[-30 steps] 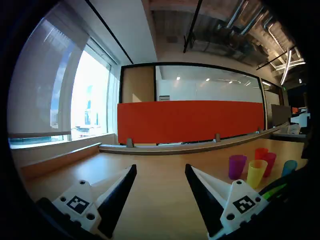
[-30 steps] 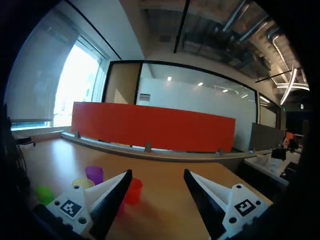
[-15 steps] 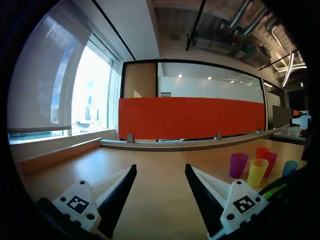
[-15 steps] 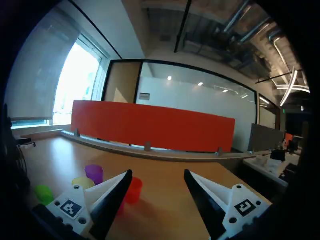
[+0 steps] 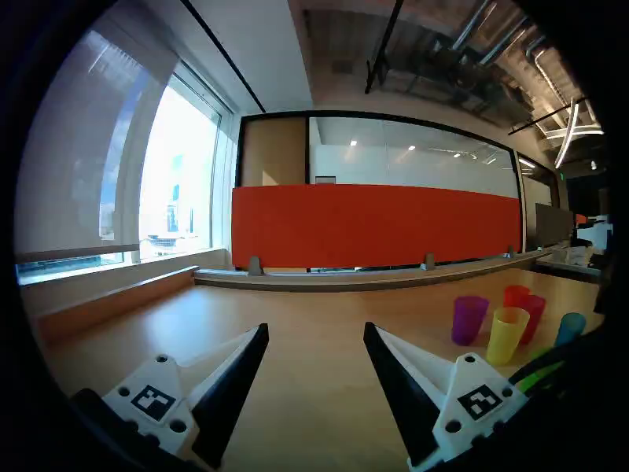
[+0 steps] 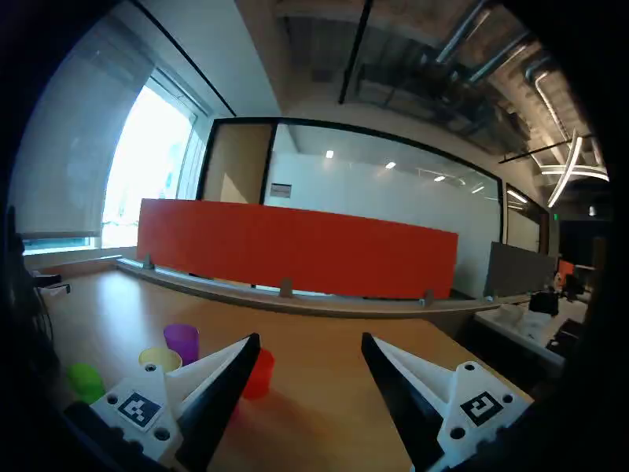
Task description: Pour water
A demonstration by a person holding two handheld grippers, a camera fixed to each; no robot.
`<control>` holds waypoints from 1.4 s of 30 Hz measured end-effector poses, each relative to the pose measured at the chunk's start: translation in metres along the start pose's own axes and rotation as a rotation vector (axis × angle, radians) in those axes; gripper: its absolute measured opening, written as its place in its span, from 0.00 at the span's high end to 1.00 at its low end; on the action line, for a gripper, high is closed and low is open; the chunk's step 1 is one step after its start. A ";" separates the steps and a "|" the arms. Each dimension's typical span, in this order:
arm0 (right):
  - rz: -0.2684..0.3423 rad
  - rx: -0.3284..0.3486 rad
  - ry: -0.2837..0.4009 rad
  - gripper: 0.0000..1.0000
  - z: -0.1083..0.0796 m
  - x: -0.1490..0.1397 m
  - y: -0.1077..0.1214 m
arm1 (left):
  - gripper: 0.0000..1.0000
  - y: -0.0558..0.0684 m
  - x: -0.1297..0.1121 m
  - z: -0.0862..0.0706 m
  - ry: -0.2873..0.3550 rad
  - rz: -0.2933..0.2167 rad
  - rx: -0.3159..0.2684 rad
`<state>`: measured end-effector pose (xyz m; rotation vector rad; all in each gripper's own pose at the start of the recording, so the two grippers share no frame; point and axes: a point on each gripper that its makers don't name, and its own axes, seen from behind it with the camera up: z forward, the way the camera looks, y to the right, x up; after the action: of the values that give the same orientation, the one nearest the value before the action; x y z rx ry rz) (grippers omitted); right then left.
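Several coloured plastic cups stand together on the wooden desk (image 5: 314, 330). In the left gripper view they sit at the right: a purple cup (image 5: 468, 319), a yellow cup (image 5: 505, 334), a red cup (image 5: 515, 296), a magenta cup (image 5: 535, 315) and a blue cup (image 5: 569, 328). My left gripper (image 5: 314, 338) is open over bare desk, left of the cups. In the right gripper view the purple cup (image 6: 182, 342), yellow cup (image 6: 160, 359), green cup (image 6: 85, 381) and red cup (image 6: 259, 373) lie at lower left, partly behind the left finger. My right gripper (image 6: 310, 346) is open, holding nothing.
An orange partition (image 5: 373, 228) runs along the far edge of the desk (image 6: 330, 393). A bright window (image 5: 177, 197) and a sill are at the left. More desks with clutter (image 6: 542, 311) lie at the right.
Both views have tipped slightly upward, so the cups and the partition sit a little lower or shifted in frame. Both grippers remain open.
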<state>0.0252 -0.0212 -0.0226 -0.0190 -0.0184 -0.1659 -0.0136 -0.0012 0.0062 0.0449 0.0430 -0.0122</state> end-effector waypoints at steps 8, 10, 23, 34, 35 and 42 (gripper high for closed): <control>-0.003 0.005 0.009 0.00 -0.004 0.002 0.001 | 0.10 0.000 -0.001 0.000 -0.003 0.001 0.001; -0.005 0.005 0.016 0.00 -0.005 0.004 0.004 | 0.10 0.000 -0.001 0.000 -0.003 0.001 0.001; 0.008 -0.010 0.099 0.00 -0.016 0.012 0.023 | 0.10 0.000 -0.001 0.001 -0.004 0.002 0.001; 0.072 0.004 0.136 0.00 -0.006 -0.003 0.027 | 0.11 0.000 -0.002 0.001 -0.003 0.002 0.001; 0.081 0.003 0.140 0.00 -0.006 -0.003 0.028 | 0.11 0.000 -0.002 0.001 -0.003 0.002 0.001; 0.116 0.050 0.151 0.00 0.003 -0.017 0.017 | 0.10 0.000 -0.002 0.001 -0.003 0.002 0.001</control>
<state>0.0116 -0.0016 -0.0199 0.0427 0.1290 -0.0500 -0.0158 -0.0011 0.0069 0.0456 0.0398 -0.0104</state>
